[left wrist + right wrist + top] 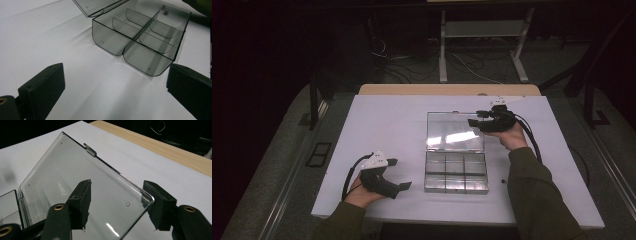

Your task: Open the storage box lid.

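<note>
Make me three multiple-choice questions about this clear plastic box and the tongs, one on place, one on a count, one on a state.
1. Where does the lid lie?
A. folded back on the table, beyond the box
B. shut over the box
C. loose at the table's left edge

2. How many compartments has the clear box?
A. two
B. four
C. six

3. How do the right tongs stand?
A. shut empty
B. open, astride the lid's corner
C. clamped on a cable

Answers: 1 A, the high view shows it hinged open away from the person. 2 C, dividers make two rows of three. 3 B, the right gripper view shows gaps either side.
</note>
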The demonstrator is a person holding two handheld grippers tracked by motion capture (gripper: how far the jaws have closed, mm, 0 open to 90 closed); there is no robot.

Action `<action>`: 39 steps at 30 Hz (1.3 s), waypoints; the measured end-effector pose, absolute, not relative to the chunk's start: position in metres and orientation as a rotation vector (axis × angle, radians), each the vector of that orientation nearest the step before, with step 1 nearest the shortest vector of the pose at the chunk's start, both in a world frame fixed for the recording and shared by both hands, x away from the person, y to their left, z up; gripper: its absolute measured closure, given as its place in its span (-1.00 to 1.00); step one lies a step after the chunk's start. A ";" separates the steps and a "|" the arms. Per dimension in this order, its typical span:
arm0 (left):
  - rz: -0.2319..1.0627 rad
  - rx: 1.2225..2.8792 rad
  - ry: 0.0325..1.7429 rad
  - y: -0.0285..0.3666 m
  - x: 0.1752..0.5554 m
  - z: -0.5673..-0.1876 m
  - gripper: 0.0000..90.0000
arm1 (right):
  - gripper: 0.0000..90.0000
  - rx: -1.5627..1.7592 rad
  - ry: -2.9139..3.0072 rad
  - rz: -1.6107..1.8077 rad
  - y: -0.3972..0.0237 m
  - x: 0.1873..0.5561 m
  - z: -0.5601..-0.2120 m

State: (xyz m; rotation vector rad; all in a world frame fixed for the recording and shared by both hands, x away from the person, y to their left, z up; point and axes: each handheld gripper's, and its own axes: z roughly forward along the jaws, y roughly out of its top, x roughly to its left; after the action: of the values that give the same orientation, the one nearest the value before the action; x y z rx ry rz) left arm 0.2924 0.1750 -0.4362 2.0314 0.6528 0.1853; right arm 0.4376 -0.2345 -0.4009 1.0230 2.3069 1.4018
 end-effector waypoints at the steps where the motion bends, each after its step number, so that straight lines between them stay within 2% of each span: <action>1: 0.185 2.030 0.654 0.175 0.292 -0.436 -0.98 | -0.11 1.024 2.308 1.400 -0.234 0.438 -0.401; 39: 0.174 2.036 0.650 0.173 0.292 -0.437 -0.98 | -0.16 1.121 2.334 1.329 -0.235 0.447 -0.422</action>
State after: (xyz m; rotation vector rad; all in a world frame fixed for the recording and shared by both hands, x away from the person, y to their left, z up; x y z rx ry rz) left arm 0.2925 0.1730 -0.4372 2.0360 0.6497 0.1744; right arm 0.4467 -0.2349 -0.4217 1.1211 2.3340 1.3293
